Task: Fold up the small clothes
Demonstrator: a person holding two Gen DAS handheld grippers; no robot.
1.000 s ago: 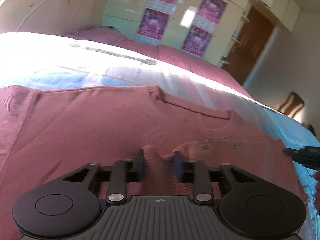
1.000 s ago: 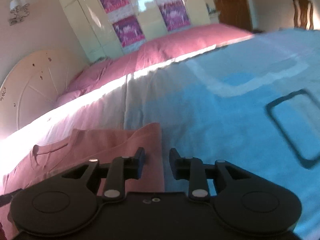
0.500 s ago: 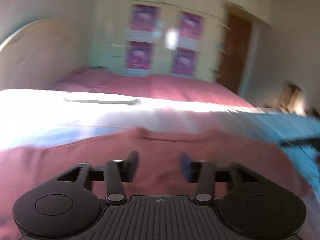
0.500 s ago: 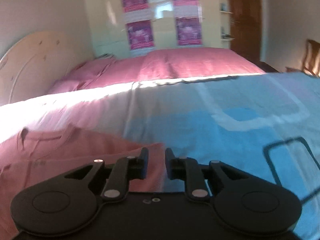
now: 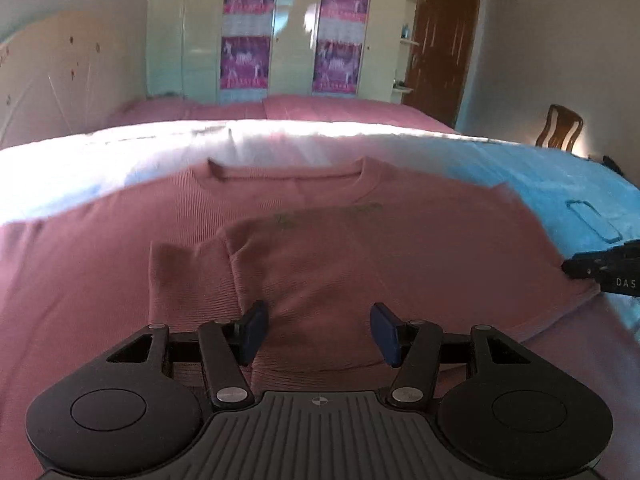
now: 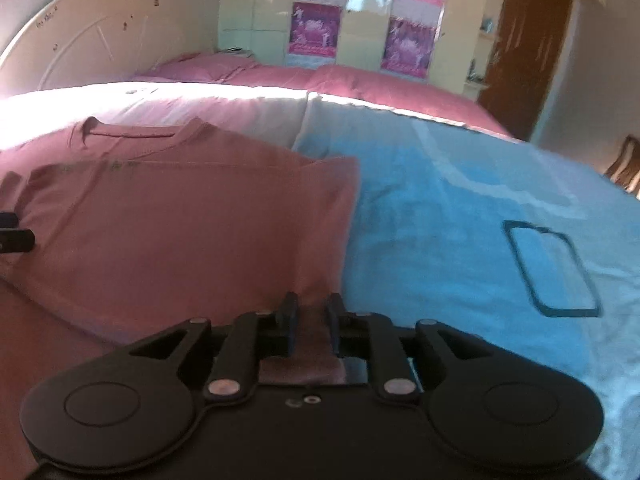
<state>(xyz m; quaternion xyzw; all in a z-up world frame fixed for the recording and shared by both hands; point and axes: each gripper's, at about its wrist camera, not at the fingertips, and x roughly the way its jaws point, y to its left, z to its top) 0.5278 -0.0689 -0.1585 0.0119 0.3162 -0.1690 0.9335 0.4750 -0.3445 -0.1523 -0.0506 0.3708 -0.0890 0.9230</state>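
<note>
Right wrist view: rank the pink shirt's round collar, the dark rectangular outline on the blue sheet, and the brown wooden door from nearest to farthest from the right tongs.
1. Dark rectangular outline, on the blue sheet, right.
2. Pink shirt's round collar, upper left.
3. Brown wooden door, back wall, far right.

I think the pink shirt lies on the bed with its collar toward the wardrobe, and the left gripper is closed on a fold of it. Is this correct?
Not quite. The left gripper is open: in the left wrist view its blue pads stand wide apart above the pink shirt and pinch nothing. The rest holds: the shirt lies on the bed with its collar toward the wardrobe.
</note>
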